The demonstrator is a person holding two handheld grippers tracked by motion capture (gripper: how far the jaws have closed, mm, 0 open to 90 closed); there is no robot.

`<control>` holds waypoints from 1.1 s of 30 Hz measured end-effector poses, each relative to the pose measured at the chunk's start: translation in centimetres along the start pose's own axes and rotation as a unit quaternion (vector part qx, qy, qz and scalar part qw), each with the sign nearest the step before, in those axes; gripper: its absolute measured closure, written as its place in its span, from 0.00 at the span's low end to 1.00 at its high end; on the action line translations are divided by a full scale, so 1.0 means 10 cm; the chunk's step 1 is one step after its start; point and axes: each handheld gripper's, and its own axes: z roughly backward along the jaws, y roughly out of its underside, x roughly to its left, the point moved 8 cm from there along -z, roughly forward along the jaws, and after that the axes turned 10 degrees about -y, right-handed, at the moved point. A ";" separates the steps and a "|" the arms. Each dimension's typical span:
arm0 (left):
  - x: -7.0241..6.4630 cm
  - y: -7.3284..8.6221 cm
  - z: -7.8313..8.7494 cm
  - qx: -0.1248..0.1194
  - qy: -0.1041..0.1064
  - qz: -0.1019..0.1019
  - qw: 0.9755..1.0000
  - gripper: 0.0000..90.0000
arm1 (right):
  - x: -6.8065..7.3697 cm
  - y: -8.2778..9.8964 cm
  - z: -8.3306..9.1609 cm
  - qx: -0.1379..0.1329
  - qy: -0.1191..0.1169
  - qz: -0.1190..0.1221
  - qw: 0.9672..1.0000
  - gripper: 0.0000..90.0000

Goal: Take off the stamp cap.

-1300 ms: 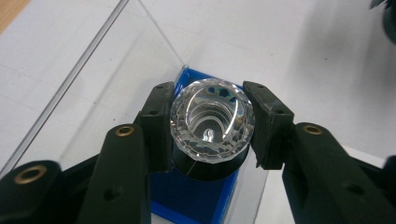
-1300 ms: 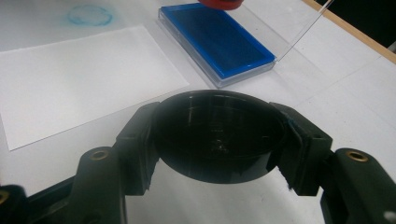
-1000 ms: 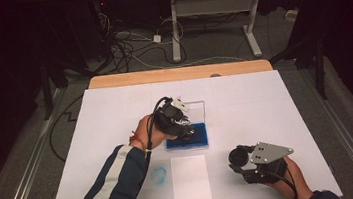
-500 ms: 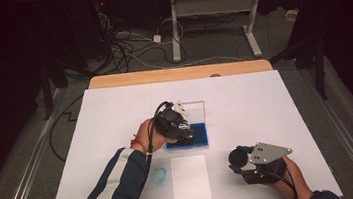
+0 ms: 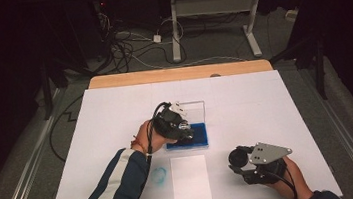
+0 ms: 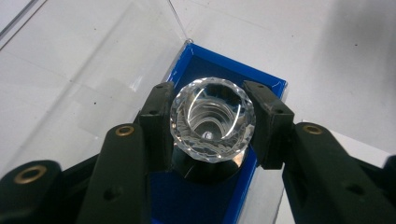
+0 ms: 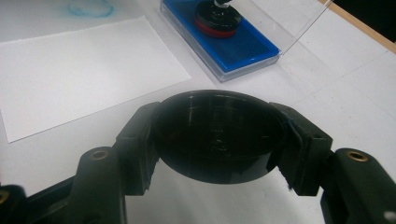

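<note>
Stamp: a stamp (image 6: 212,119) with a faceted clear crystal knob on a dark round base; it stands upright, its long axis vertical, knob up and base down on the blue ink pad (image 6: 224,74).
Stamp's place: inside the open ink pad case, near the middle of the white table (image 5: 116,116), seen also in the right gripper view (image 7: 218,18) with a red ring around its base.
Left gripper: the left gripper (image 6: 212,126) holds the stamp — one jaw presses each side of the crystal knob, and the fingers stay narrow around it.
Right gripper: the right gripper (image 7: 219,140) clamps a black round cap (image 7: 218,135) by its two sides; its hollow side faces the camera.
Right gripper's place: near the front right of the table (image 5: 259,163), well apart from the ink pad.
Around: the clear lid (image 5: 197,111) of the case stands tilted up behind the pad; a white sheet of paper (image 5: 190,181) lies just in front of the case.
Mark: a faint blue ring stain (image 5: 159,175) sits on the table, just left of the paper — beside the person's left sleeve (image 5: 117,192).
In the way: the raised lid closes the far side of the stamp.
</note>
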 end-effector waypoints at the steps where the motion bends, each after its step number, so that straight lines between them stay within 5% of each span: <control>1: 0.01 0.00 0.00 -0.001 0.002 0.000 1.000 0.61 | 0.00 0.00 0.00 0.000 0.000 0.000 1.000 0.43; 33: 0.00 0.02 -0.02 -0.008 0.013 0.019 1.000 0.60 | -0.08 -0.02 0.08 -0.008 0.021 0.003 1.000 0.43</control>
